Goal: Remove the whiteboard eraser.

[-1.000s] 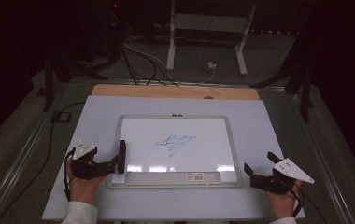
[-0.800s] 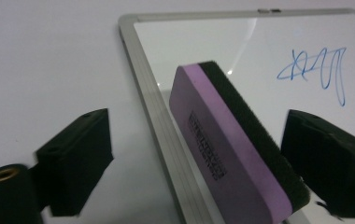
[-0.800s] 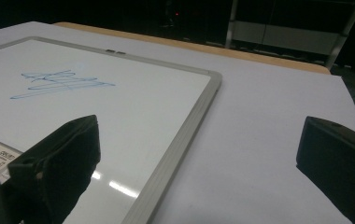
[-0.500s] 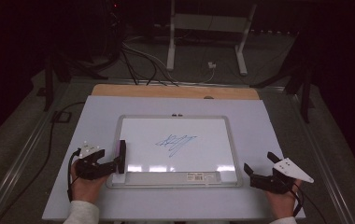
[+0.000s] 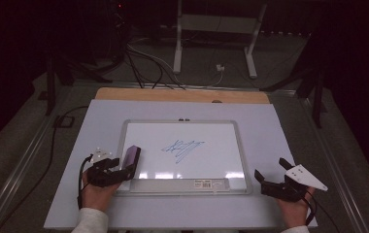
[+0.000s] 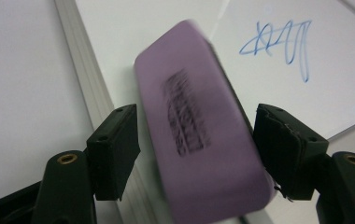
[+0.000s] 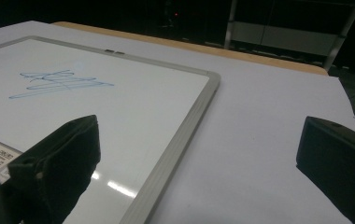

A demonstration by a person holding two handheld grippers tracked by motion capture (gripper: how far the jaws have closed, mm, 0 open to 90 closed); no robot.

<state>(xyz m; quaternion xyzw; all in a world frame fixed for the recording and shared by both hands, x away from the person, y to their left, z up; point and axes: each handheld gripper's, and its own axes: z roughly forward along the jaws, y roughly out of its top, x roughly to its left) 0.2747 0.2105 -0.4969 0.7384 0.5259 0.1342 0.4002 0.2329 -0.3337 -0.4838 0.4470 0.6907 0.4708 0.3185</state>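
Note:
A purple eraser [image 5: 132, 158] [image 6: 199, 140] sits tilted over the left frame of the whiteboard [image 5: 211, 160]. My left gripper [image 5: 124, 170] [image 6: 194, 116] has just been closing, and its pads now press on the eraser's two long sides. A blue scribble [image 5: 182, 148] [image 6: 283, 44] [image 7: 59, 81] marks the middle of the board. My right gripper [image 5: 270, 168] [image 7: 199, 130] rests on the white table sheet to the right of the board. It stands wide open with nothing between its fingers.
The whiteboard's grey frame [image 7: 185, 135] carries a barcode label [image 5: 207, 183] along its near edge. A wooden strip [image 5: 182, 95] borders the table's far side. Beyond it, cables [image 5: 148, 63] and a metal stand [image 5: 214, 39] lie on the dark floor.
The left gripper's jaws closed on the eraser, which stood on edge at the board's left frame and now leans with its purple face up. The right hand kept still.

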